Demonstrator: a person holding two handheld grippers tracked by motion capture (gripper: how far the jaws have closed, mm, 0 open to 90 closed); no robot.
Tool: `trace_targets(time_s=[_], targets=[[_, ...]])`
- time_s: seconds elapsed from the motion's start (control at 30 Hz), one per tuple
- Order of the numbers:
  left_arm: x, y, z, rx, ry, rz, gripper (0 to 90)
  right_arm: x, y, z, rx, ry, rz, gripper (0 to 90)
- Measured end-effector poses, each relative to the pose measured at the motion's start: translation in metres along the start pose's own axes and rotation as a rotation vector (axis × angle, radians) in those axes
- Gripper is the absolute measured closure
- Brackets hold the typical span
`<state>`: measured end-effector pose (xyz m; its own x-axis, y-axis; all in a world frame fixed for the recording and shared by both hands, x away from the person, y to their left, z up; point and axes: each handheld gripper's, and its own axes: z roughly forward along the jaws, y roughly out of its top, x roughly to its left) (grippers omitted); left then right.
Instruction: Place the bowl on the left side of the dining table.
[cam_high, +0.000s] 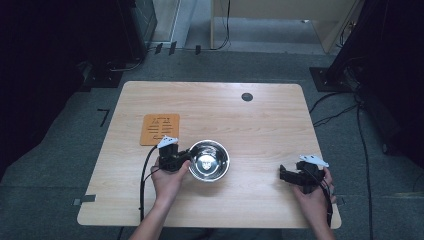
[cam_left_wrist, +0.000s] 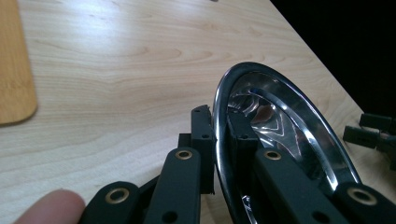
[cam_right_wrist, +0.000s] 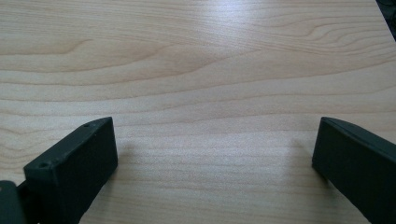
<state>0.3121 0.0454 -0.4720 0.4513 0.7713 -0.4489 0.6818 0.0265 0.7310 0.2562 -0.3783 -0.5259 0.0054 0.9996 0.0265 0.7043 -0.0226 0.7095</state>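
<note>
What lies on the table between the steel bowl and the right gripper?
Nothing: in the high view, only bare wooden table separates the steel bowl from the right gripper.

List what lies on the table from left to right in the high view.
Orange mat → left gripper, clamped on the rim of the steel bowl → right gripper, jaws open over bare wooden table.
</note>
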Motion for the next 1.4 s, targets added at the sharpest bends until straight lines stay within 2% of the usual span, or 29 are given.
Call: trace_targets(time_s=[0.17, 0.3, 0.47, 0.6, 0.97, 1.03, 1.4], targets=[[0.009, 0.006, -0.003, -0.029, 0.016, -0.018, 84.5, 0.0, 0.0, 0.0, 0.0, 0.0, 0.0, 0.0], [0.019, 0.009, -0.005, -0.053, 0.032, -0.048, 84.5, 0.0, 0.0, 0.0, 0.0, 0.0, 0.0, 0.0], [0.032, 0.013, -0.008, -0.083, 0.069, -0.08, 84.5, 0.0, 0.0, 0.0, 0.0, 0.0, 0.0, 0.0], [0.039, 0.016, -0.011, -0.099, 0.105, -0.086, 84.5, 0.0, 0.0, 0.0, 0.0, 0.0, 0.0, 0.0], [0.059, 0.029, -0.019, -0.15, 0.161, -0.121, 84.5, 0.0, 0.0, 0.0, 0.0, 0.0, 0.001, 0.0], [0.063, 0.03, -0.021, -0.164, 0.161, -0.139, 84.5, 0.0, 0.0, 0.0, 0.0, 0.0, 0.0, 0.0], [0.09, 0.035, -0.027, -0.227, 0.225, -0.216, 84.5, 0.0, 0.0, 0.0, 0.0, 0.0, 0.0, 0.0]])
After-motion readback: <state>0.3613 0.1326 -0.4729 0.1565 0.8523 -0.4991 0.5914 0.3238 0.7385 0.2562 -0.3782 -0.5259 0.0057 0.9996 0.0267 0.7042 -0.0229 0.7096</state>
